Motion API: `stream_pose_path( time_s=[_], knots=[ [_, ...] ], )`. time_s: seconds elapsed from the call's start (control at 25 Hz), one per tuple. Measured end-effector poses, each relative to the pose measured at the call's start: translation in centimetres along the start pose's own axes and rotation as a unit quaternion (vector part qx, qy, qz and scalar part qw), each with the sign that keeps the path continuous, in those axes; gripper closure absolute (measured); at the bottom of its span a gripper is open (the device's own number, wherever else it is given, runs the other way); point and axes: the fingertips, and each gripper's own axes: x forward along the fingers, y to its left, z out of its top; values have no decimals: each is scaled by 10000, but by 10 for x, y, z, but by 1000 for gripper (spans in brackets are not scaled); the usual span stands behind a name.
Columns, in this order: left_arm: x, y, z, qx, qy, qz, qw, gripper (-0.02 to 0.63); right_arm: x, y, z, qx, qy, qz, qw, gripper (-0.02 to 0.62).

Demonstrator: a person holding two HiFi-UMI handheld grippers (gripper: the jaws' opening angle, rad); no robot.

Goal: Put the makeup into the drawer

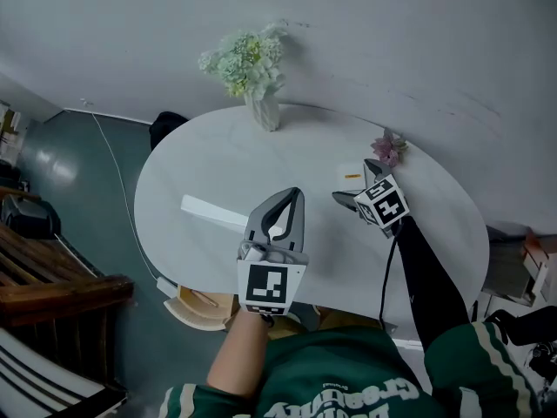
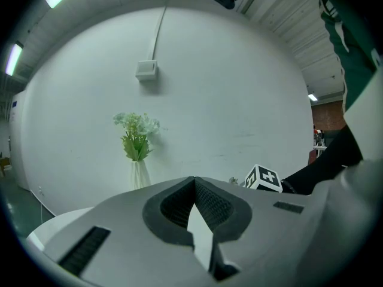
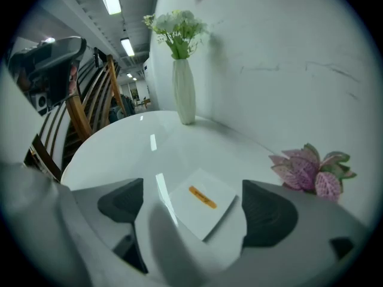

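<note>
shows right claw (image 3: 192,208) spread wide above white makeup packet (image 3: 203,196) on worktop (image 3: 119,154), apparently to straddle it; left claw (image 2: 194,181) closed, empty.

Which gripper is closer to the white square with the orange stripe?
Right. The right gripper hangs just over the white square, jaws open; the left gripper is to its left, over the middle of the table.

A white oval bench (image 1: 200,168) carries a pale vase (image 1: 265,113) of white-green flowers (image 1: 244,59) at its far edge, close to the wall. A small pink-leaved plant (image 1: 388,147) sits at the far right edge (well apart from the vase). On the floor off the left edge are a wooden chair (image 1: 52,277), a black bag-like thing (image 1: 167,127) and a thin cable (image 1: 116,168).
</note>
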Motion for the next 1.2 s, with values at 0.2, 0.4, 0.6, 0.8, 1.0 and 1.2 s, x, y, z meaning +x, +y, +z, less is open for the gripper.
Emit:
stream_pose_path(
  time_s=[0.2,0.4,0.6,0.8,1.0,1.2],
  knots=[
    [-2,4,-7,32,89,17,10000,606,16,-5,-9,-17,208,50,9998,67],
    [-6,10,-8,46,87,80,9999,606,19,-6,-12,-163,281,-59,9995,72],
    [-10,12,-9,27,82,109,9999,606,15,-6,-12,-173,255,-47,9995,167],
    [-14,15,-5,24,34,164,9999,606,3,1,1,-263,-119,-161,9995,173],
    [-22,20,2,41,-58,260,9996,606,-28,16,35,-284,-860,-292,9955,173],
    [-30,26,17,60,-228,355,9991,606,-65,32,73,-419,-1536,-485,9861,173]
  ],
)
